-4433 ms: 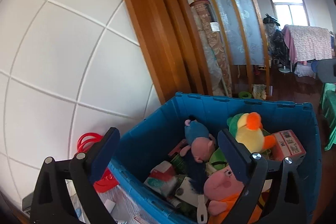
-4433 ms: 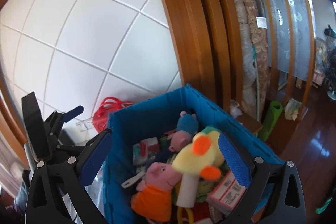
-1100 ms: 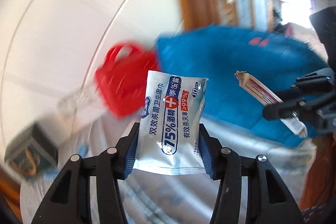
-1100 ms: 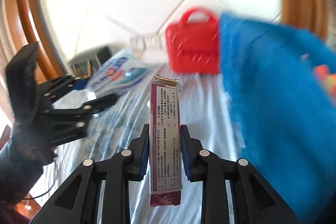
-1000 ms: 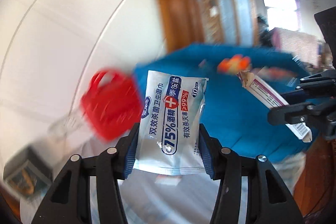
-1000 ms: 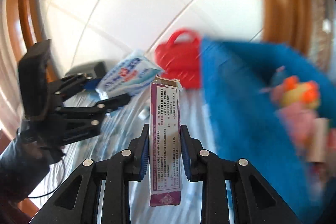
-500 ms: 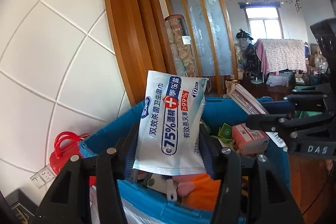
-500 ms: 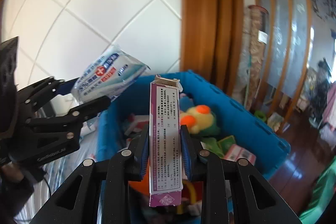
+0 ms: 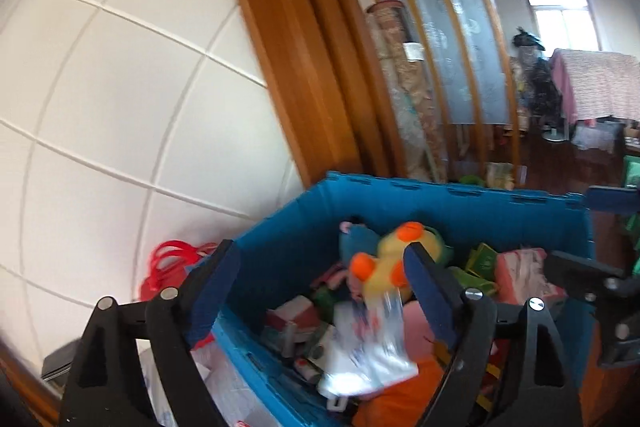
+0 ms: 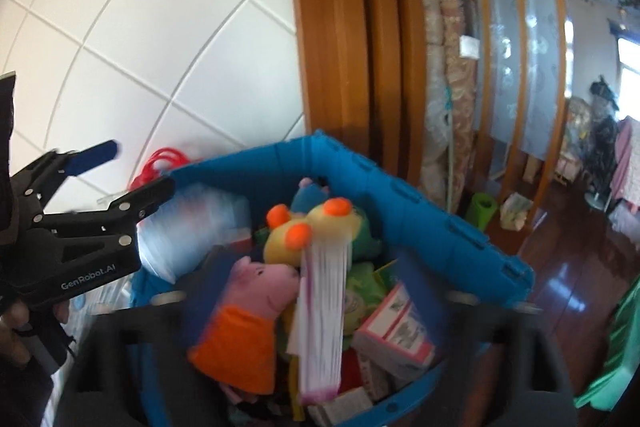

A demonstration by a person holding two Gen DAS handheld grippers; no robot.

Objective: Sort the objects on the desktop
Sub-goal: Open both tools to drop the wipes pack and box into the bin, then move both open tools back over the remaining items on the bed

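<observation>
Both hand-held grippers, left (image 9: 322, 291) and right (image 10: 304, 307), are opening wide and empty, releasing wipes (image 9: 366, 347) and box (image 10: 322, 315), which are risking bouncing off the toys (image 10: 304, 227) past the bin (image 9: 440, 191).

Bin (image 9: 460, 199) blue. Duck (image 10: 316, 227) yellow with orange beak and feet. Pig (image 10: 256, 283) pink, orange dress. Wipes pack (image 9: 368, 343) white with blue/red print. Box (image 10: 324, 315) white, purple end. Bag (image 9: 168, 267) red. Wall (image 9: 100, 87) white with a grid of grooves. Tongs (image 9: 324, 291) black, blue pads.
</observation>
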